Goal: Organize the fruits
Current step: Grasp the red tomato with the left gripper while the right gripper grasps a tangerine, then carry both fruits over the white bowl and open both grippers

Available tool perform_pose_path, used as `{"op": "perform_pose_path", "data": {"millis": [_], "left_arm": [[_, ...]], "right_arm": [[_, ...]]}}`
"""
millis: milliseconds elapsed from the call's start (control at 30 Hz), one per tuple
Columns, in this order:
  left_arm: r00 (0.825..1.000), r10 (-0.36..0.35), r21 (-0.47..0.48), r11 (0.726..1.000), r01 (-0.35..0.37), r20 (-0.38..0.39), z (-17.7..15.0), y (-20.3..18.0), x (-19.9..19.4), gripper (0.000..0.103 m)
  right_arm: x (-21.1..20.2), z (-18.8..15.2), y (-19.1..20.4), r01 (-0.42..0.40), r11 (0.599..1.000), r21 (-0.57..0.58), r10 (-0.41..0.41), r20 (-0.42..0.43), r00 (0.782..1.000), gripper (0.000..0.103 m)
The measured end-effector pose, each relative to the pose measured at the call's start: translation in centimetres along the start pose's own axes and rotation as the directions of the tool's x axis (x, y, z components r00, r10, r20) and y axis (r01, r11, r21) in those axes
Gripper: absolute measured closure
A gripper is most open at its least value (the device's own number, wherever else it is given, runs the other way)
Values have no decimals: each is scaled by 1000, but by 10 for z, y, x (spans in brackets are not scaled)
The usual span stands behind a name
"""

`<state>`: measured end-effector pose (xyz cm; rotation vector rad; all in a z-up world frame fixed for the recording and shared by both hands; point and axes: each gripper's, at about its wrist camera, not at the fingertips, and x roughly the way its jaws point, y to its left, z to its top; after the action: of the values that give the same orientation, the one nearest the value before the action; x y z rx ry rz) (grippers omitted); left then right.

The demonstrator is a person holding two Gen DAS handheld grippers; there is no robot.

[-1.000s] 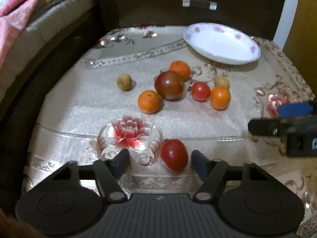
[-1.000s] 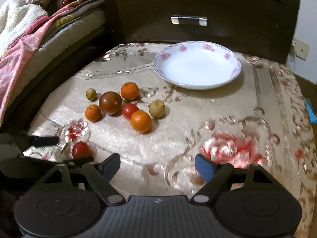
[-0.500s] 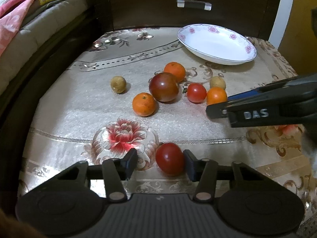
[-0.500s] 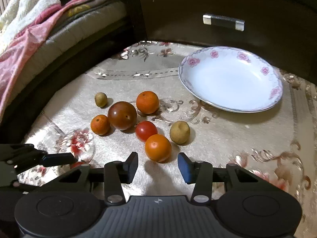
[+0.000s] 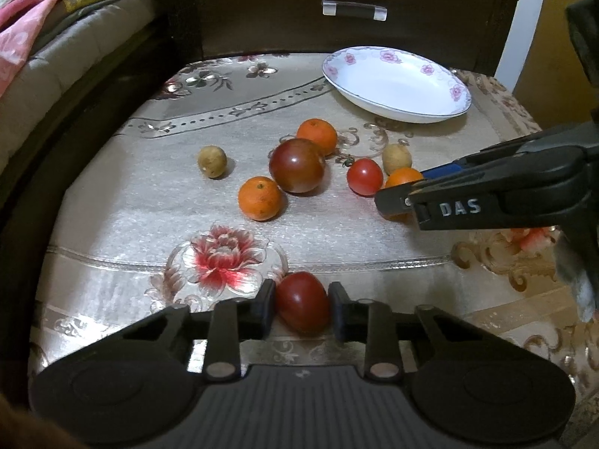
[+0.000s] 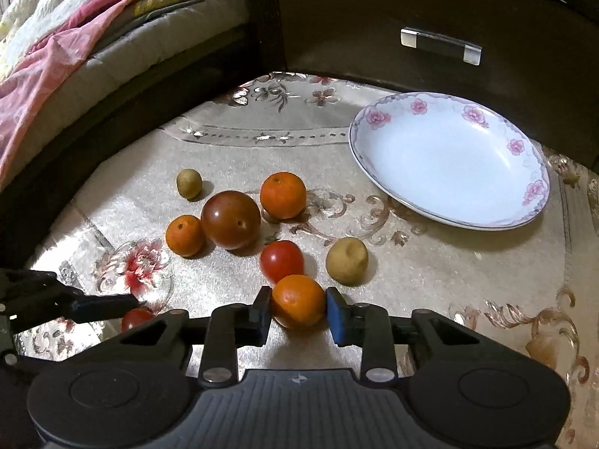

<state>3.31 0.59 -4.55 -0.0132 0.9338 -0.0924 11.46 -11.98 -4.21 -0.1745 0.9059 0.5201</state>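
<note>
While the left gripper [image 5: 302,305] pinches a dark red tomato [image 5: 302,301] at the near edge of the surface, the right gripper [image 6: 298,305] pinches an orange [image 6: 298,301] just near of a small red tomato [image 6: 282,260]. Farther out on the shiny beige floral cloth [image 6: 430,262] lie two more oranges, a big brownish tomato [image 6: 230,219] and two small tan fruits. At the far right sits a white flowered plate [image 6: 445,157] before a dark wooden drawer front [image 6: 411,18], with pink bedding [image 6: 48,60] on the left.

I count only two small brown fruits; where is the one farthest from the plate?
The small brown fruit lies at the cluster's left edge in the right wrist view, just beyond the big dark tomato.
</note>
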Motion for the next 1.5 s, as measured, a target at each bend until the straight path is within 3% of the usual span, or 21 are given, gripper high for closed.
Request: {"op": "perform_pose_path", "data": {"millis": [200,367,700,967,1500], "left_arm": [[1000,0,-7,1000,0,3,4,0,-3,65],[999,-43,-12,999,44,11,14,-6,-7,65],[987,-136,36,990,133,82,89,-31,8,65],[983,-137,96,987,126,119,139,-47,41,65],[988,-130,115,986,121,79,159,-59,84,65]], "right_arm": [[-21,1,0,-9,1000,0,9,18,1000,79],[-35,-1,-7,-4,1000,5,3,16,1000,79],[-57,15,-40,20,998,62,-25,75,997,79],[-50,34,-83,69,987,147,-86,113,990,79],[-16,46,-110,89,983,160,-105,94,990,78]]}}
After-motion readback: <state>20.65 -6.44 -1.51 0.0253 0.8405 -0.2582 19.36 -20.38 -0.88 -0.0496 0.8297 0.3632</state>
